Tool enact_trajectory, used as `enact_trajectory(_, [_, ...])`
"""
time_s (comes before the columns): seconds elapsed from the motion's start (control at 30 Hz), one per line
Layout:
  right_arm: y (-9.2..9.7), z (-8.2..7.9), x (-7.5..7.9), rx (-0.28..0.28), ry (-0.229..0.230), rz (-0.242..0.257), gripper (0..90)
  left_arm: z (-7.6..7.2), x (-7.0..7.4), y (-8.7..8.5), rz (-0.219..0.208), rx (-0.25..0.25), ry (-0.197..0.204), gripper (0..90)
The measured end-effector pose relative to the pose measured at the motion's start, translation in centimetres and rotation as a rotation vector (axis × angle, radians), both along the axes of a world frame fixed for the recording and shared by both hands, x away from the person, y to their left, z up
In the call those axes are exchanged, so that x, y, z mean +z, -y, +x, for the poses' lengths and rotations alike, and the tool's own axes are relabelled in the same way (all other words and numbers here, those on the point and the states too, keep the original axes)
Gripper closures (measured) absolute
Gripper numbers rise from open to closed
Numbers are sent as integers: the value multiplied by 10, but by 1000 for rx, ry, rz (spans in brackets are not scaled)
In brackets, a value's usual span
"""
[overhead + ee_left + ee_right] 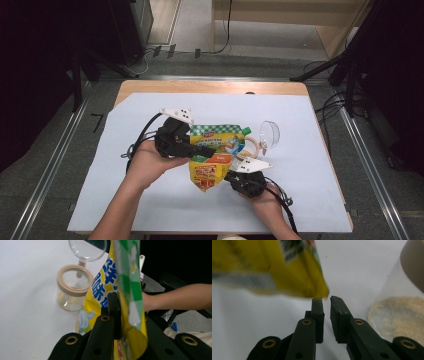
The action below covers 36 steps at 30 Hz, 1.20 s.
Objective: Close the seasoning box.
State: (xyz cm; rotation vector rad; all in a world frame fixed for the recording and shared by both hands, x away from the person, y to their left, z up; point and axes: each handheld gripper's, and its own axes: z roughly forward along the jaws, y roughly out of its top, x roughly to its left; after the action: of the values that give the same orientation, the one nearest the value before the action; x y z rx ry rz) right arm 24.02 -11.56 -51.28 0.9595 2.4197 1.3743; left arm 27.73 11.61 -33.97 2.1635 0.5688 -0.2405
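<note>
A yellow and green spouted pouch (214, 152) is held off the white sheet, upright in the left gripper view (125, 277). My left gripper (209, 150) is shut on the pouch's middle (122, 305); one jaw is hidden behind the pouch. My right gripper (229, 176) sits at the pouch's lower right corner (287, 270). Its jaws (326, 300) stand open by a narrow gap with nothing between them, the pouch corner just above the left jaw tip. A clear jar (250, 146) with a beige rim stands right of the pouch.
The jar (72, 288) holds a little pale powder (402, 315), and its clear hinged lid (270, 133) is flipped back (87, 248). A white sheet (150, 200) covers the wooden table (210, 87). Metal rails and cables run along the floor on both sides.
</note>
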Motion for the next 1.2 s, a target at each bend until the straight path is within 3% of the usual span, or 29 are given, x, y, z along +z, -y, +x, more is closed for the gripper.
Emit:
enact_trajectory(0.07, [-2,0,0,15,16,24,812,1,-4,2,-13,-8,-35,900])
enact_trajectory(0.1, [-4,-1,1,28,41,10,807,1,-5,2,-14,-7,-42,900])
enact_trajectory(0.23, [-12,-8,3,60,90,-27,760,3,-7,0,-21,18,-48,900])
enact_trajectory(0.3, [-15,-11,5,76,107,-25,757,3,-6,-2,-50,29,-50,900])
enact_trajectory(0.6, [-24,-22,15,133,70,6,737,1,-7,1,-59,117,4,858])
enact_trajectory(0.77, [-30,-27,18,167,64,-6,731,-1,-11,9,-11,146,38,787])
enact_trajectory(0.9, [-32,-30,22,185,38,25,735,0,-15,13,-29,183,9,739])
enact_trajectory(0.97, [-34,-33,25,196,43,36,738,0,-17,15,-35,179,12,722])
enact_trajectory(1.2, [-42,-43,33,242,64,47,738,-2,-21,25,20,198,22,675])
